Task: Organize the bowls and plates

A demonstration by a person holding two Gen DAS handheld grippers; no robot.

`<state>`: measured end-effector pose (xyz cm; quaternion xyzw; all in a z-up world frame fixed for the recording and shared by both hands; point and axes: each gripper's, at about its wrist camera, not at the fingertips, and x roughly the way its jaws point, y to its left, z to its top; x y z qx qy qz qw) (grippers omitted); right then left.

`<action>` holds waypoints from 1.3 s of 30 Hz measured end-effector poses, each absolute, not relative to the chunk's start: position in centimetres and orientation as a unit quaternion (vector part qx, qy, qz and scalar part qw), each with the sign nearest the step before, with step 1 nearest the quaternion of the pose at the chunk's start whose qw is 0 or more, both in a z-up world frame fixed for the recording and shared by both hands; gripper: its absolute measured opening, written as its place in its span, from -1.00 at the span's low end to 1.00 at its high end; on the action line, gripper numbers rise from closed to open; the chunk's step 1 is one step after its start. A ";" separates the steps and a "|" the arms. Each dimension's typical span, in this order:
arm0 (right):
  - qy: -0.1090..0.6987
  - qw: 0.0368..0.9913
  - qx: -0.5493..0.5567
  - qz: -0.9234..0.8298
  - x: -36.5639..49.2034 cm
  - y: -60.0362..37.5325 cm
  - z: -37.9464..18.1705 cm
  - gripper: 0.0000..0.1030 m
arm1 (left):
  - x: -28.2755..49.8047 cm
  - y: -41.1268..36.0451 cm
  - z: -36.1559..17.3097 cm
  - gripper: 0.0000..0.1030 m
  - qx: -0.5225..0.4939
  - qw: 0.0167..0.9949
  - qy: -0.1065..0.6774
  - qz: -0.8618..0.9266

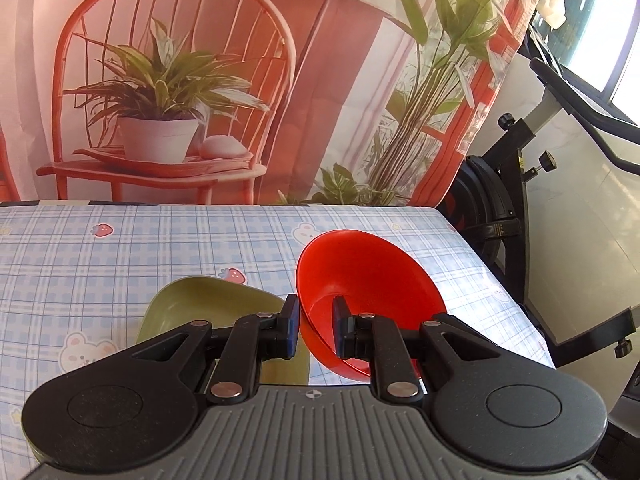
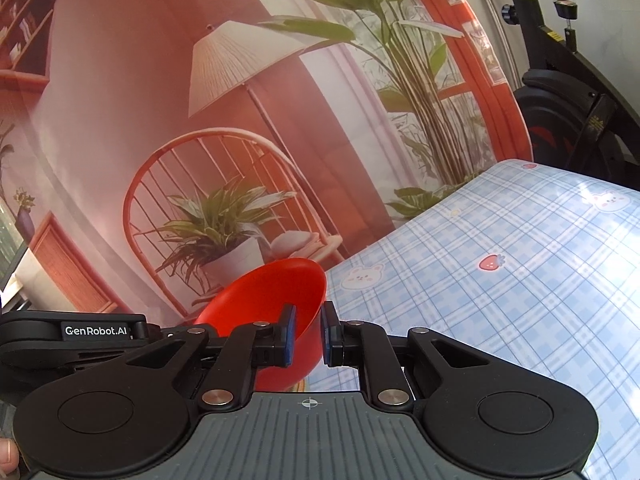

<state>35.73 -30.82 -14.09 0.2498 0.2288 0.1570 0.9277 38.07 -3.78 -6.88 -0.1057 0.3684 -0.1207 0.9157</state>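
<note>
The left gripper (image 1: 314, 326) fingers pinch the rim of a tilted red bowl (image 1: 372, 276). The right gripper (image 2: 308, 334) fingers pinch what is probably the same bowl's opposite rim. Below-left lies the green plate (image 1: 192, 304) on the bench (image 1: 120, 248).

bright daylight from the right, glare on the tablecloth (image 2: 520, 280), fisheye-bent edges.
</note>
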 end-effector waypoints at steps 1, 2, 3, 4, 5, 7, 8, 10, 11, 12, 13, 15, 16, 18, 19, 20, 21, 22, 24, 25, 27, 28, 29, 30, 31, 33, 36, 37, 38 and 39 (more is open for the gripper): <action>0.229 0.928 0.248 0.159 35.4 -30.7 -13.9 -0.74 | 37.4 -3.4 -6.6 -0.65 -0.108 0.916 0.366 -0.120; 0.228 0.928 0.246 0.163 34.9 -30.4 -13.7 -0.74 | 37.0 -3.1 -6.4 -0.65 -0.111 0.916 0.366 -0.118; 0.228 0.927 0.244 0.168 34.4 -30.1 -13.5 -0.74 | 36.3 -2.6 -6.2 -0.65 -0.115 0.916 0.366 -0.118; 0.228 0.927 0.242 0.172 33.9 -29.8 -13.4 -0.74 | 35.8 -2.2 -6.0 -0.65 -0.119 0.916 0.365 -0.117; 0.227 0.927 0.240 0.176 33.5 -29.5 -13.2 -0.74 | 35.3 -1.8 -5.9 -0.65 -0.121 0.916 0.364 -0.117; 0.226 0.927 0.236 0.185 32.6 -28.8 -12.8 -0.74 | 34.1 -0.9 -5.7 -0.65 -0.122 0.917 0.362 -0.112; 0.225 0.927 0.234 0.189 32.2 -28.5 -12.6 -0.74 | 33.7 -0.6 -5.6 -0.65 -0.121 0.918 0.362 -0.110; 0.225 0.926 0.231 0.196 31.4 -27.8 -12.3 -0.74 | 32.6 0.0 -5.6 -0.65 -0.121 0.918 0.365 -0.103; 0.224 0.926 0.229 0.201 30.9 -27.4 -12.1 -0.74 | 32.1 0.4 -5.6 -0.65 -0.122 0.916 0.369 -0.101; 0.224 0.926 0.227 0.204 30.5 -27.1 -12.0 -0.74 | 31.8 0.7 -5.6 -0.65 -0.124 0.914 0.374 -0.100; 0.222 0.926 0.223 0.209 30.0 -26.8 -11.8 -0.74 | 31.2 1.3 -5.7 -0.65 -0.129 0.912 0.376 -0.099; 0.221 0.925 0.217 0.218 29.3 -26.3 -11.7 -0.74 | 30.2 2.1 -5.8 -0.65 -0.137 0.912 0.374 -0.096; 0.223 0.925 0.214 0.221 28.8 -26.0 -11.6 -0.74 | 29.6 2.6 -5.8 -0.65 -0.141 0.913 0.371 -0.095; 0.226 0.924 0.208 0.228 28.1 -25.5 -11.5 -0.74 | 28.6 3.3 -5.8 -0.65 -0.145 0.914 0.368 -0.092; 0.227 0.924 0.204 0.231 27.8 -25.2 -11.5 -0.74 | 28.0 3.8 -5.8 -0.65 -0.148 0.915 0.365 -0.091; 0.229 0.923 0.200 0.235 27.4 -24.7 -11.5 -0.74 | 27.5 4.2 -5.9 -0.65 -0.152 0.915 0.364 -0.089; 0.230 0.923 0.197 0.239 27.0 -24.4 -11.6 -0.74 | 27.2 4.6 -6.0 -0.65 -0.157 0.913 0.366 -0.089; 0.232 0.922 0.194 0.243 26.7 -24.1 -11.7 -0.74 | 26.9 5.1 -6.3 -0.65 -0.165 0.910 0.370 -0.088; 0.236 0.920 0.191 0.248 26.1 -23.4 -12.1 -0.74 | 26.4 5.8 -6.8 -0.65 -0.179 0.906 0.374 -0.086; 0.240 0.918 0.189 0.251 25.9 -23.1 -12.4 -0.74 | 25.9 6.2 -7.2 -0.65 -0.183 0.905 0.374 -0.082; 0.250 0.915 0.184 0.257 25.5 -22.3 -12.9 -0.74 | 25.2 6.8 -7.7 -0.65 -0.188 0.905 0.374 -0.075; 0.255 0.914 0.180 0.258 25.3 -22.0 -13.1 -0.74 | 24.8 7.1 -8.0 -0.65 -0.188 0.905 0.375 -0.071; 0.261 0.913 0.174 0.260 25.1 -21.4 -13.4 -0.73 | 24.5 7.3 -8.2 -0.65 -0.186 0.905 0.377 -0.067; 0.265 0.912 0.170 0.263 24.9 -21.1 -13.5 -0.73 | 24.3 7.5 -8.3 -0.65 -0.182 0.906 0.378 -0.064; 0.270 0.910 0.164 0.268 24.7 -20.6 -13.7 -0.73 | 24.0 7.8 -8.6 -0.65 -0.181 0.906 0.379 -0.060; 0.276 0.908 0.155 0.276 24.4 -20.0 -14.0 -0.73 | 23.6 8.5 -9.0 -0.65 -0.190 0.903 0.381 -0.057; 0.289 0.903 0.149 0.281 24.0 -19.3 -14.5 -0.73 | 23.1 9.1 -9.5 -0.65 -0.197 0.901 0.381 -0.055; 0.295 0.901 0.148 0.282 23.9 -19.1 -14.8 -0.73 | 22.9 9.2 -9.8 -0.65 -0.197 0.901 0.382 -0.054; 0.300 0.900 0.146 0.282 23.8 -18.9 -15.0 -0.73 | 22.8 9.2 -10.0 -0.65 -0.196 0.901 0.383 -0.052; 0.303 0.899 0.144 0.282 23.7 -18.7 -15.1 -0.73 | 22.6 9.2 -10.3 -0.65 -0.195 0.901 0.385 -0.050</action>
